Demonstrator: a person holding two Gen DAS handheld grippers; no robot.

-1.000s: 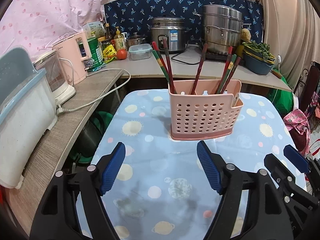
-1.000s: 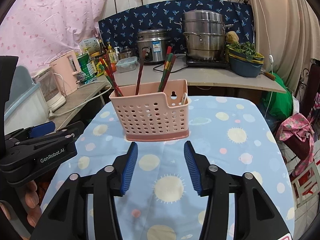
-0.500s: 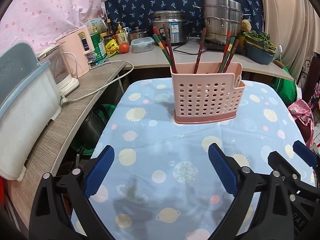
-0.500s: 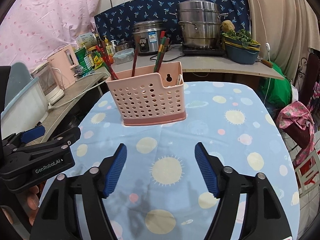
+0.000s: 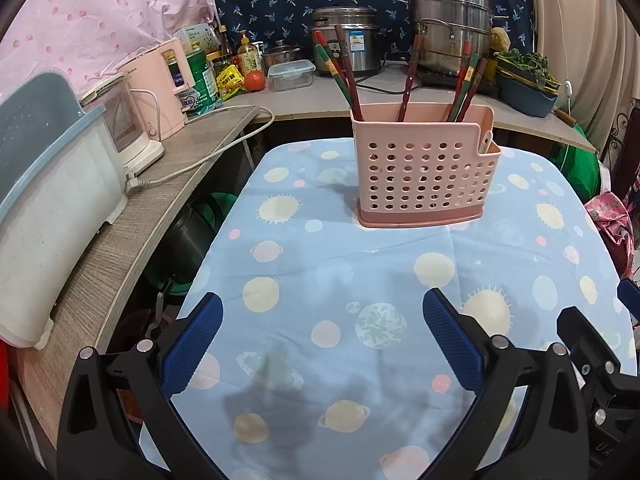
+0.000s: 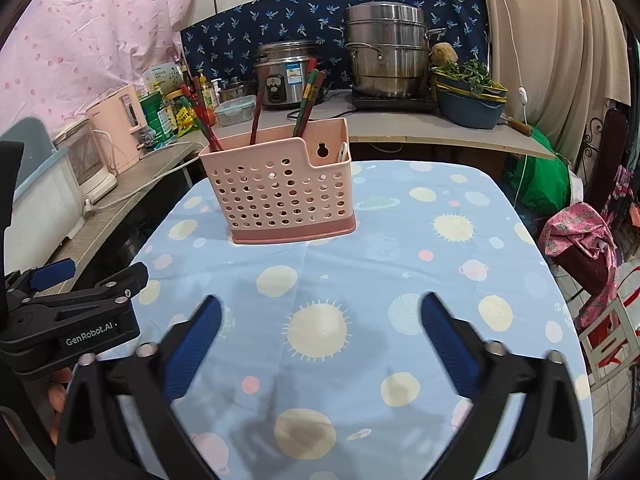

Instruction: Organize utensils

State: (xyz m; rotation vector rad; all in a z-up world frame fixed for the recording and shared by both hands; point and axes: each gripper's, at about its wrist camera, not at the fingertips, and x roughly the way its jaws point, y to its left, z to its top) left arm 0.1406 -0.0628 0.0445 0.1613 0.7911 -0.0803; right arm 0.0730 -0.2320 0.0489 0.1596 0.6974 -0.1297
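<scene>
Although both grippers are in view, neither holds anything. The left gripper has its jaws spread wide and hovers low over the near part of the tablecloth, pointing forward at the pink holder. The right gripper is likewise wide apart and empty, level beside its partner and well short of the holder.

The pink holder stands upright toward the far middle of the table, on the cloth. Several chopsticks lean inside its tall rear compartment, fanned left, centre and right. A pale utensil, possibly a spoon, sits in the lower side pocket; only its tip shows, so its kind cannot be confirmed.

Handling assessment: the chopsticks appear thin, rigid and light, with a lacquered, likely slippery finish. A pinch on the upper shaft, across the width, is judged soundest; a grip at the very tip would invite swivelling. The holder is perforated plastic, presumably light, and may slide or tip on the cloth if a stick is dragged sideways against its rim. A straight upward withdrawal is advisable.

No utensil lies loose on the cloth.
</scene>
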